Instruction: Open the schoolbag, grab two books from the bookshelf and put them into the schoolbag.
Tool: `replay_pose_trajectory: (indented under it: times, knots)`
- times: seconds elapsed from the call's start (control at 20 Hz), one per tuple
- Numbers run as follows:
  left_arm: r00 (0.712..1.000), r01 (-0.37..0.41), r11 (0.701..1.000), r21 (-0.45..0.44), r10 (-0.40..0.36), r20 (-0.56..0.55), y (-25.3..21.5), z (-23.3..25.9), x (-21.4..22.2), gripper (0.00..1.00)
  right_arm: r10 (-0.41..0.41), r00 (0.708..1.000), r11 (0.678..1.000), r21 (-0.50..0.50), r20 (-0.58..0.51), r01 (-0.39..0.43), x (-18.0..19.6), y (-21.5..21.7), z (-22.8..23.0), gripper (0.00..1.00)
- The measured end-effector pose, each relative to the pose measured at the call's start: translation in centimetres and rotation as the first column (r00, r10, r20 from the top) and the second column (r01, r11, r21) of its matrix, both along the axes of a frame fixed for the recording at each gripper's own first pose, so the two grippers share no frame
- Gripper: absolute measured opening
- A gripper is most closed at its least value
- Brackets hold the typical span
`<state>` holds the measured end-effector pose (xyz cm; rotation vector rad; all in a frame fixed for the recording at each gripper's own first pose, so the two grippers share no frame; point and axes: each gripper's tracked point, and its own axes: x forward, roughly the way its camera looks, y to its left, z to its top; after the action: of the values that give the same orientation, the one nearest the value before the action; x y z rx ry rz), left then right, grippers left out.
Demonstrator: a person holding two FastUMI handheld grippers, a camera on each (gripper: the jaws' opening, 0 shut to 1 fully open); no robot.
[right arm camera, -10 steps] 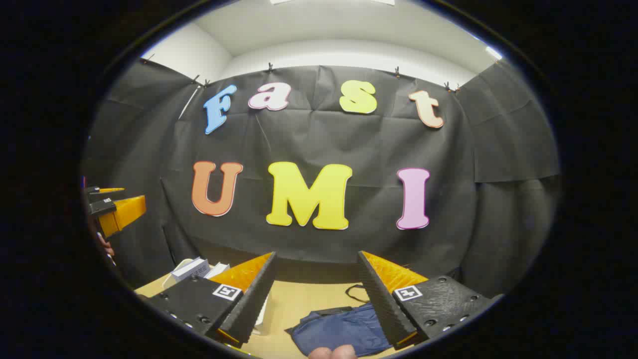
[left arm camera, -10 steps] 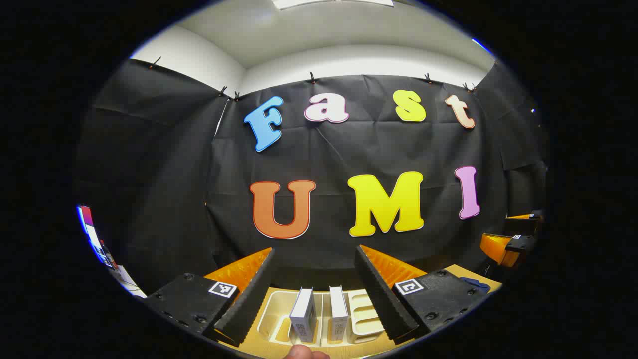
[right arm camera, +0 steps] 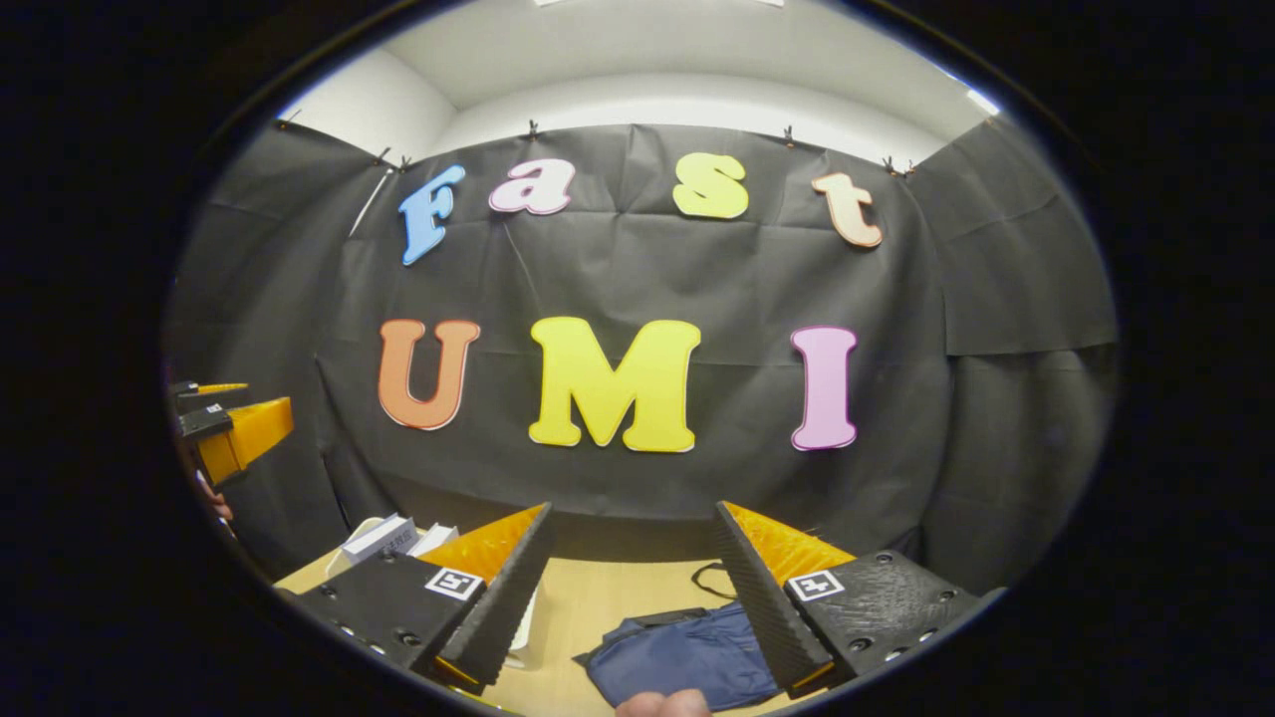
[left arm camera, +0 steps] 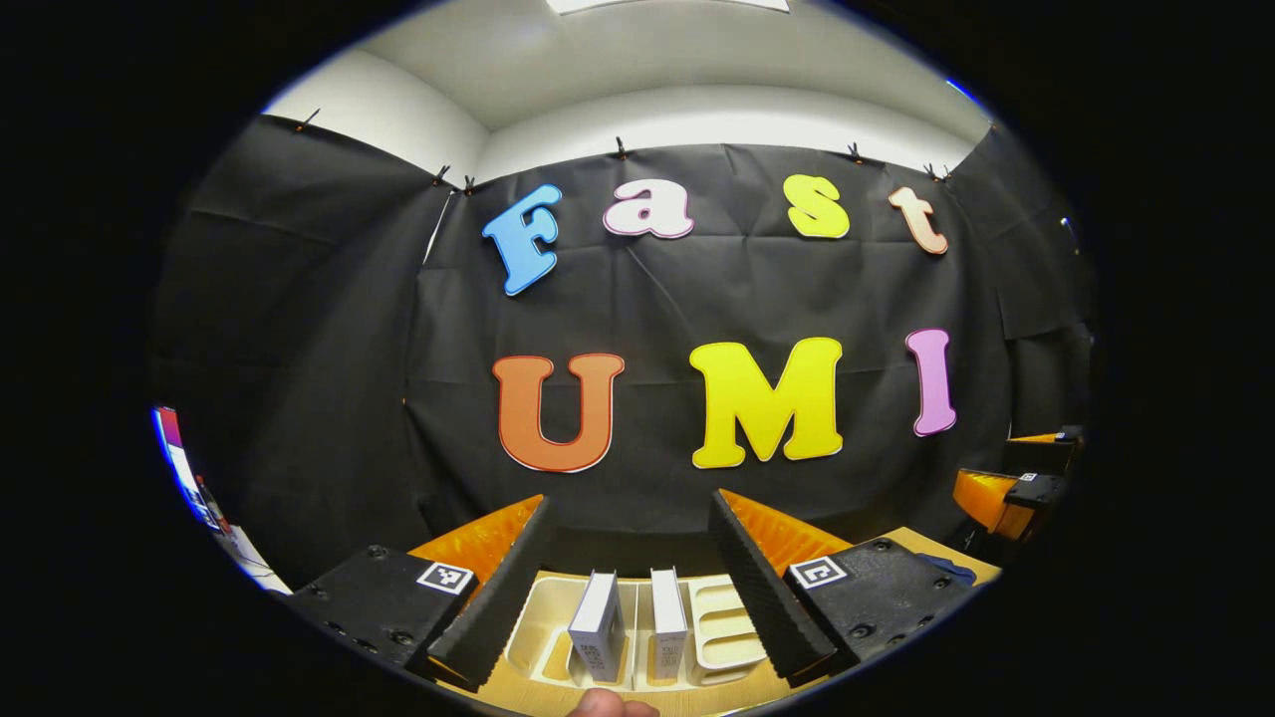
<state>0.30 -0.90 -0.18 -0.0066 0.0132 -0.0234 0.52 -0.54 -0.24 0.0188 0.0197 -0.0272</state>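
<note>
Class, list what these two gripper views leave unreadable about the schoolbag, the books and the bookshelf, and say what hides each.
- Schoolbag, right gripper view: zipper state unreadable; the right gripper finger and the lower edge cover parts.
- Two books, left gripper view: cover markings too small; bottoms cut by the edge.
- Bookshelf, left gripper view: ends hidden behind the left gripper fingers.
</note>
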Motion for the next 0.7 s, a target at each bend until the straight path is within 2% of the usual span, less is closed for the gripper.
replay_pose_trajectory:
  times: [0.1, 0.4, 0.45, 0.5, 0.7]
  knots:
    - [1.000, 0.018, 1.000, 0.007, -0.018, -0.015, -0.6, -0.4, 0.5, 0.99, -0.010, 1.000, 1.000, -0.003, -0.006, 0.010, 0.1, -0.3, 0.0, 0.95]
    - [0.999, 0.034, 0.999, -0.010, -0.034, -0.015, -0.9, -0.6, 1.0, 0.99, -0.022, 0.999, 1.000, -0.014, -0.031, 0.021, 0.1, -0.6, -0.7, 0.95]
    - [0.999, 0.031, 0.999, -0.010, -0.032, -0.011, -0.7, -0.5, 1.0, 0.94, -0.021, 0.999, 1.000, -0.015, -0.037, 0.021, 0.2, -0.6, -1.0, 0.95]
    - [1.000, 0.028, 1.000, -0.011, -0.028, -0.008, -0.6, -0.4, 1.0, 0.99, -0.021, 0.999, 1.000, -0.020, -0.045, 0.020, 0.3, -0.5, -1.1, 0.95]
    - [1.000, 0.017, 1.000, -0.015, -0.017, 0.001, -0.3, -0.3, 1.1, 0.99, -0.007, 0.997, 0.999, -0.036, -0.078, 0.004, 0.4, -0.2, -2.1, 0.95]
